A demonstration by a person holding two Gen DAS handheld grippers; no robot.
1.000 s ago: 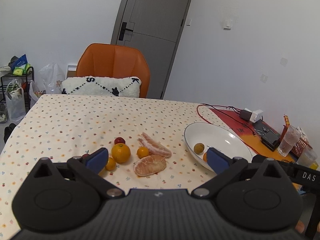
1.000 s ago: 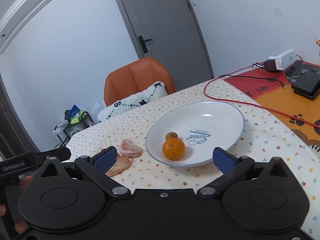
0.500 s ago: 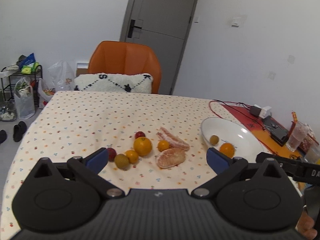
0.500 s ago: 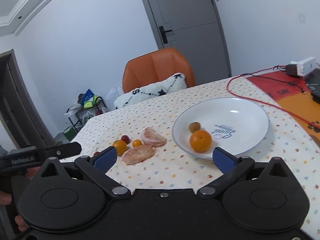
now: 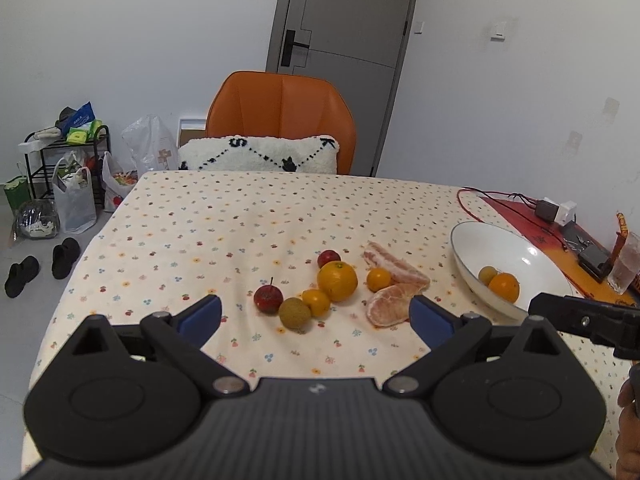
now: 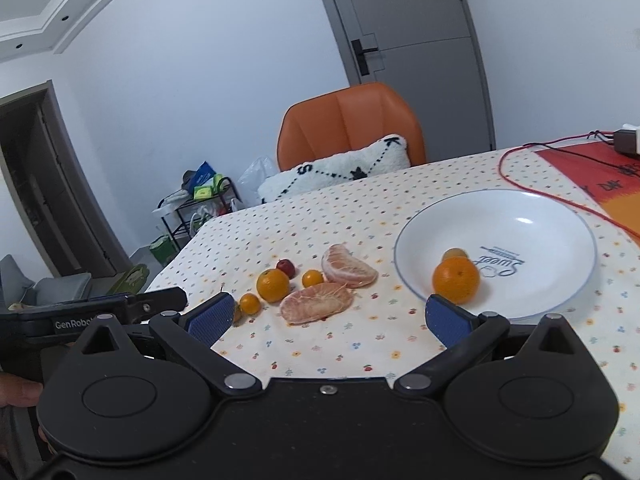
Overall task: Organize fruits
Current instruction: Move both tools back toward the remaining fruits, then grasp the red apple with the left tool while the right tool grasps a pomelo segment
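Step in hand: fruit was being moved from the tablecloth [image 5: 248,216] to the plate [image 6: 560,216]; both grippers were empty, above the near edge.
Left gripper [image 5: 316,316]: jaws wide but closing, nothing between them.
Right gripper [image 6: 328,316]: spread wide, nothing held.
Plate contents: one orange [image 6: 455,280] and a small brownish fruit [image 6: 454,254].
Left of the plate: two peeled citrus pieces [image 5: 390,306], a big orange [image 5: 337,281], two small oranges, two red fruits, one brown fruit [image 5: 295,313].
Next move, likely: lower a gripper around one loose fruit and pinch gently.

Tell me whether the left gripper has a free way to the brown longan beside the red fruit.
Probably yes: the left gripper, fingers closing on nothing, faces the longan with only bare cloth between.
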